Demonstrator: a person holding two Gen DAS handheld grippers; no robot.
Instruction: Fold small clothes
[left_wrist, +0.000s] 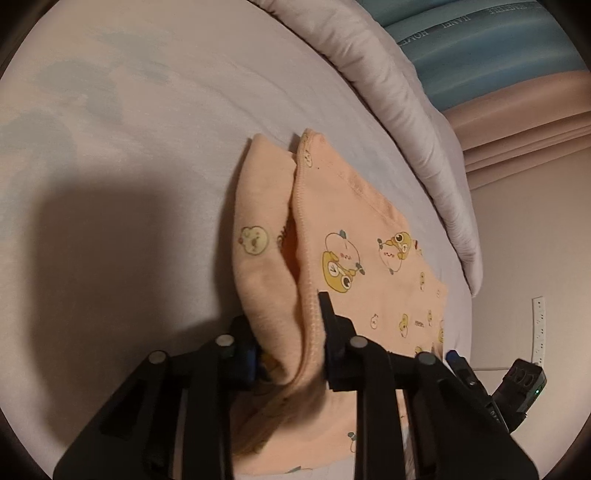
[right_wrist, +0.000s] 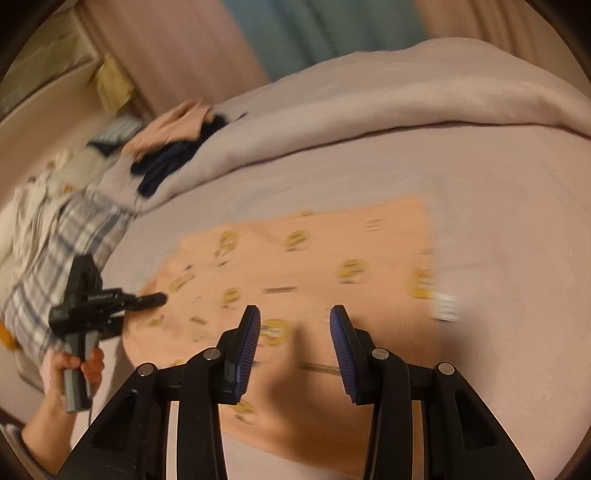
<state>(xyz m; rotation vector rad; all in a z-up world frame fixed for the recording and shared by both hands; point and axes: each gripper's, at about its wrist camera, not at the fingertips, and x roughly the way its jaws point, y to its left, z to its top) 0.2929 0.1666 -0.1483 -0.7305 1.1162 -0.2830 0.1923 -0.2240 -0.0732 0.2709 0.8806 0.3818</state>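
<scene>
My left gripper was closed on the peach garment. Its fingers pinched a bunched, stitched edge of the cloth, and the gathered fold rose between them. From that grip the garment ran away from the fingers across the bed, with its long axis pointing toward the rolled duvet. In the right wrist view the same gripper appeared at the left end of the cloth, held by my left hand.

The garment lay flat on the bed sheet in the right wrist view, printed with small yellow cartoon figures. Its long axis ran left to right across that view. The far right edge was straight and lay free on the sheet.

My right gripper was open. Its fingers stood apart above the near middle of the garment and nothing lay between them. I could not tell whether they touched the cloth; that view was blurred.

A pile of unfolded clothes lay well apart at the left, beyond the garment.

Judgement: the left gripper held the end from which a fold would start, so it was the nearer one. The fold would run along the long axis, toward the free right edge. The right gripper was placed to take a second hold on the near edge.
</scene>
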